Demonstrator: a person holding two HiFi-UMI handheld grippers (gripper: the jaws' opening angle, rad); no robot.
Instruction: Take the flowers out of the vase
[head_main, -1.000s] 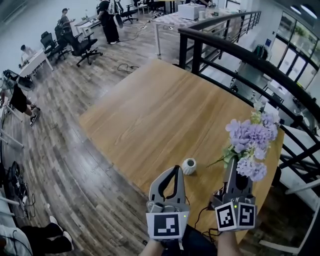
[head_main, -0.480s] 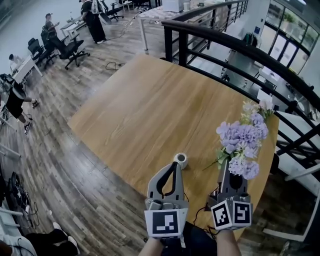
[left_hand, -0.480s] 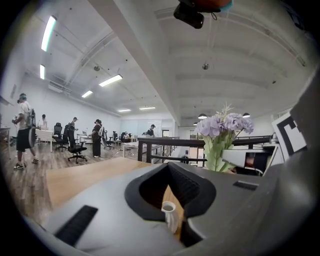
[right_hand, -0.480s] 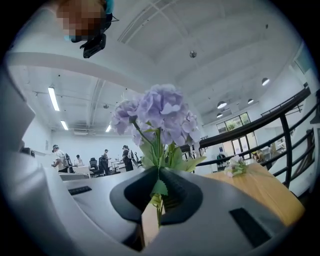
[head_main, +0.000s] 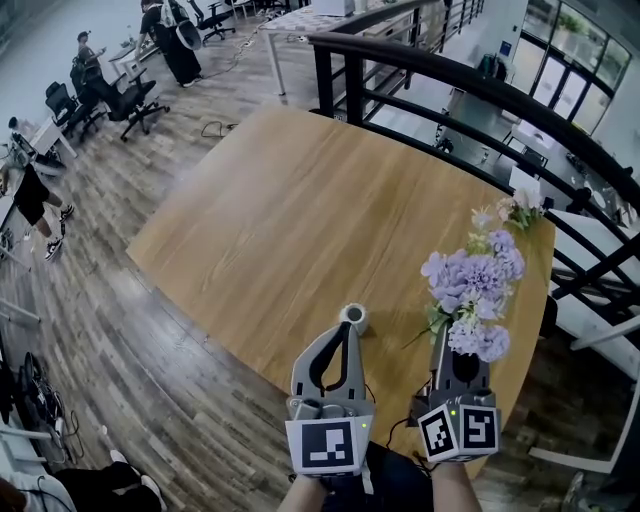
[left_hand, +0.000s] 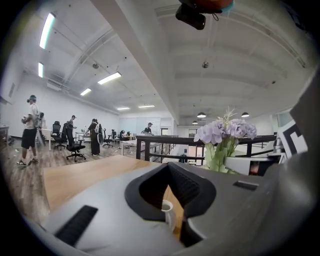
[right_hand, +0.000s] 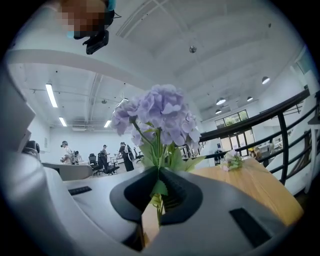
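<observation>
So, right gripper (head_main: 452, 340) jaws clenched on the stems of the purple flowers (head_main: 468, 285) — bunch is clear of the vase and held above the right side of the bench (head_main: 300, 200). Left gripper (head_main: 349, 331) jaws closed on nothing, tips just beside the small white vase (head_main: 352, 318), which stands upright near the front edge with nothing in it. Removal looks done, set-down is the step in hand. Next: lower the bunch onto bare bench, then release — maybe near the small bunch (head_main: 515, 208) at the far right edge
</observation>
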